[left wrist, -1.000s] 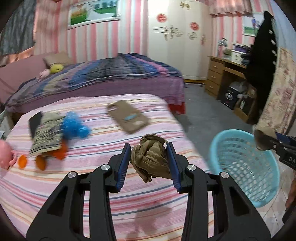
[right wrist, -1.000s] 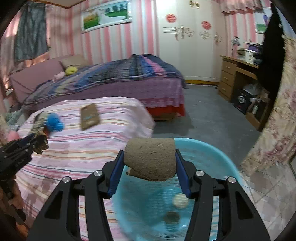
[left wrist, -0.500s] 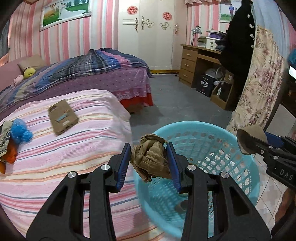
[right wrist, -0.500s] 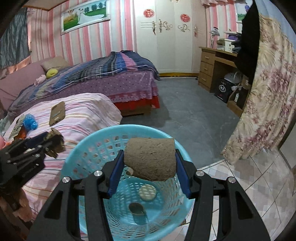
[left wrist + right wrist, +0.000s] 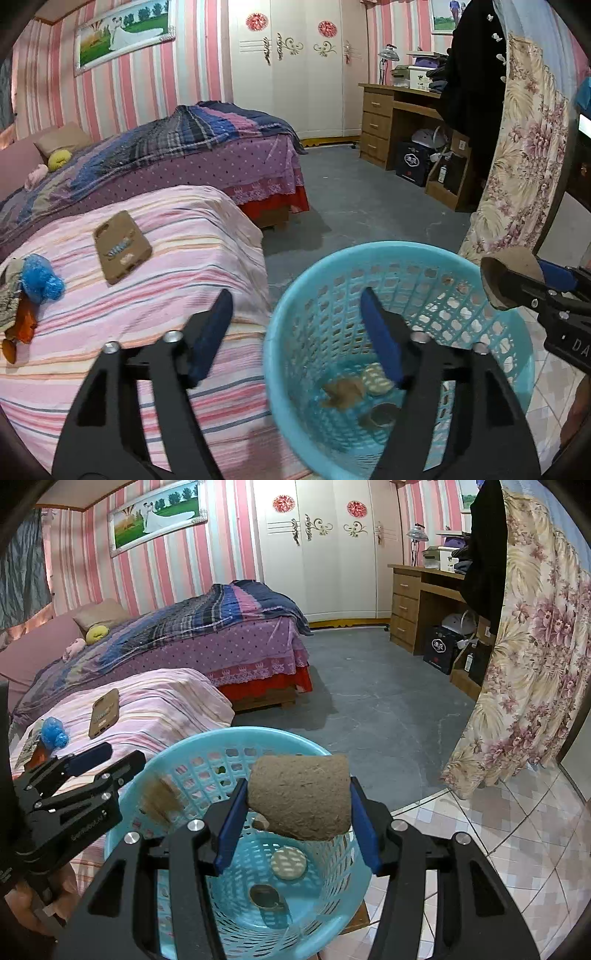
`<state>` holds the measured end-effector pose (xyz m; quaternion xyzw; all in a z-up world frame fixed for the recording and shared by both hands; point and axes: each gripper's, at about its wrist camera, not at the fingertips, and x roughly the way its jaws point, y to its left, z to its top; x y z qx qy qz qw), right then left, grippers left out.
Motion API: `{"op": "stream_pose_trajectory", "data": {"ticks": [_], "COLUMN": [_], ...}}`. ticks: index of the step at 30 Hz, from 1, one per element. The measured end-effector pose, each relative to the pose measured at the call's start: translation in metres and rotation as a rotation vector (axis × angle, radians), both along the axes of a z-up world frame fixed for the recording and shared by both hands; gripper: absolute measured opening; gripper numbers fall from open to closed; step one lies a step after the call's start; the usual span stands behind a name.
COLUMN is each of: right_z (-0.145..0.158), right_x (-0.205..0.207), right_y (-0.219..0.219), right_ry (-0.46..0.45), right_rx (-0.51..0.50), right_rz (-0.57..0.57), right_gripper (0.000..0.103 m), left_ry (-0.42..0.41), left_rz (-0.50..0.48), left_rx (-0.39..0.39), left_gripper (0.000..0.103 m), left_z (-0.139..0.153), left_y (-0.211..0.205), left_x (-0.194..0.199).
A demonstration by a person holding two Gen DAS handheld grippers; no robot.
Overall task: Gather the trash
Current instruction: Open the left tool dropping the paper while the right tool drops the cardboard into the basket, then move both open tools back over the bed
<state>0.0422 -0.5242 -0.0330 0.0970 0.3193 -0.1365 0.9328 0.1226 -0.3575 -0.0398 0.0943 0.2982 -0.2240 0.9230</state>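
Observation:
My left gripper (image 5: pixel 295 332) hangs over the light blue basket (image 5: pixel 369 251), its jaws opening with nothing between them. A crumpled brown paper (image 5: pixel 343 393) shows as a blur inside the basket, below those jaws. In the right wrist view the same paper (image 5: pixel 160 801) is a brown smear at the basket's (image 5: pixel 221 738) left wall, just under the left gripper (image 5: pixel 110 758). My right gripper (image 5: pixel 297 801) is shut on a brown cardboard tube (image 5: pixel 299 797) above the basket. The tube (image 5: pixel 506 280) also appears at the right of the left wrist view.
A white disc (image 5: pixel 288 864) and a dark round piece (image 5: pixel 267 897) lie on the basket's bottom. The pink striped bed (image 5: pixel 166 295) to the left carries a brown phone case (image 5: pixel 122 251) and a blue pompom (image 5: pixel 38 277). A floral curtain (image 5: pixel 535 664) hangs at the right.
Both grippers swung from over the striped bed to above the basket, then stopped. The left jaws have spread and the crumpled paper has dropped out of them into the basket.

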Motion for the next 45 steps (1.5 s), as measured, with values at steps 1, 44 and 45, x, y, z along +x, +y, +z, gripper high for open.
{"op": "stream_pose_trajectory", "data": {"ticks": [1,44,45], "right_z": [0.000,0.017,0.016], "right_x": [0.001,0.087,0.088], "right_y": [0.001,0.190,0.194], "right_ry": [0.001,-0.033,-0.032], "right_rx": [0.000,-0.119,-0.120], "right_rz": [-0.001,0.202,0.208], "right_gripper": [0.053,0.087,0.087], "left_ry": [-0.012,-0.063,-0.065], "left_rz": [0.007,0.500,0.509], "left_rx": [0.002,0.037,0.040], "left_gripper": [0.077,0.097,0.097], "left_z": [0.001,0.010,0.010], "left_y": [0.003,0.346,0.353], "left_x": [-0.001,0.027,0.028]}}
